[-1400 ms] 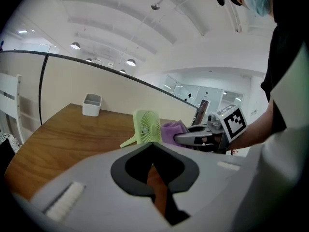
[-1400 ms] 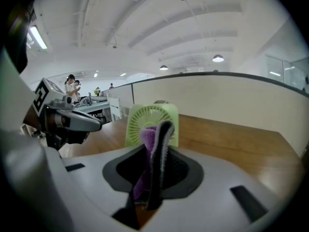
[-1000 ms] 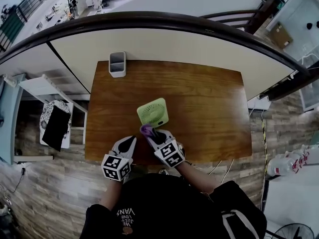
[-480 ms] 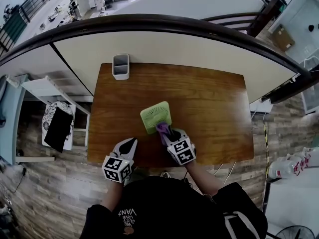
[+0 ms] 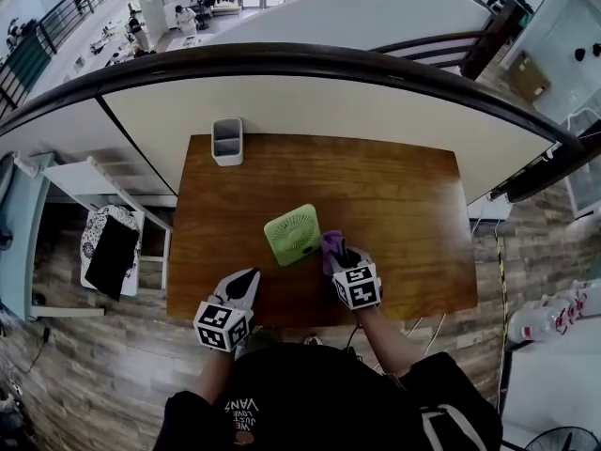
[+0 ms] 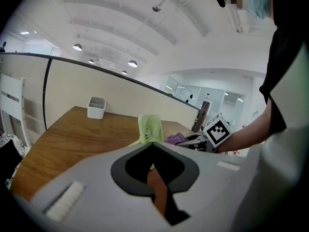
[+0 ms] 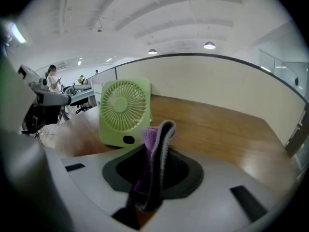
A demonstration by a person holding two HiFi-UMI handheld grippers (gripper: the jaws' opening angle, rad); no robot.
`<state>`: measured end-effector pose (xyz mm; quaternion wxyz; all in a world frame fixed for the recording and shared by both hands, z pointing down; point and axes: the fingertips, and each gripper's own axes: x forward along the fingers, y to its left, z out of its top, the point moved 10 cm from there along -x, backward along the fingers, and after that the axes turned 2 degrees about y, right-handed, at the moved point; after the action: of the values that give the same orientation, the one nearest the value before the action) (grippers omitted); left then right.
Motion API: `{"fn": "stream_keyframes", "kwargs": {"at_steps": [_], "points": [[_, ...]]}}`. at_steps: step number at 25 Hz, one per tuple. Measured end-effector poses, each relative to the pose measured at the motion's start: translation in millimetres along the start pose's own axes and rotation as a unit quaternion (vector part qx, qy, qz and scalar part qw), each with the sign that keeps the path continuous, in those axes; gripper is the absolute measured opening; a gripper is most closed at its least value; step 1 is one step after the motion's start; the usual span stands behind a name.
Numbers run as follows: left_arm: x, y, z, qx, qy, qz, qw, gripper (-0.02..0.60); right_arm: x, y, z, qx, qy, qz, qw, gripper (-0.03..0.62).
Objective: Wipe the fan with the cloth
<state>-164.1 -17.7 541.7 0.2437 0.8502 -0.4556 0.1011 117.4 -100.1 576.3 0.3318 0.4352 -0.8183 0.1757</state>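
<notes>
The wooden table (image 5: 404,195) bears an upright square green fan (image 5: 292,234) near its front middle; the left gripper (image 5: 246,279), jaws together and empty, hovers front-left; the right gripper (image 5: 338,255), just right of the fan, clamps the purple cloth (image 5: 330,243)

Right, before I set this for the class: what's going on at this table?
A person works at a wooden table with a gripper in each hand. The right gripper is shut on a purple cloth, held close beside the green fan, which stands upright mid-table; whether the cloth touches it is unclear. The left gripper is shut and empty near the table's front edge. A white holder sits at the far-left corner.
</notes>
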Motion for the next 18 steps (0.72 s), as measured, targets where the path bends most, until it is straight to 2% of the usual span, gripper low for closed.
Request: {"fn": "stream_keyframes", "kwargs": {"at_steps": [4, 9, 18], "points": [[-3, -1, 6, 0.004, -0.006, 0.002, 1.0000, 0.011, -7, -1, 1, 0.014, -0.009, -0.004, 1.000, 0.094], [-9, -7, 12, 0.003, -0.010, 0.009, 0.9999, 0.011, -36, 8, 6, 0.041, -0.057, 0.002, 0.998, 0.094], [-24, -33, 23, 0.020, -0.039, 0.018, 0.9989, 0.011, -101, 22, 27, 0.034, -0.135, 0.020, 0.990, 0.094]]}}
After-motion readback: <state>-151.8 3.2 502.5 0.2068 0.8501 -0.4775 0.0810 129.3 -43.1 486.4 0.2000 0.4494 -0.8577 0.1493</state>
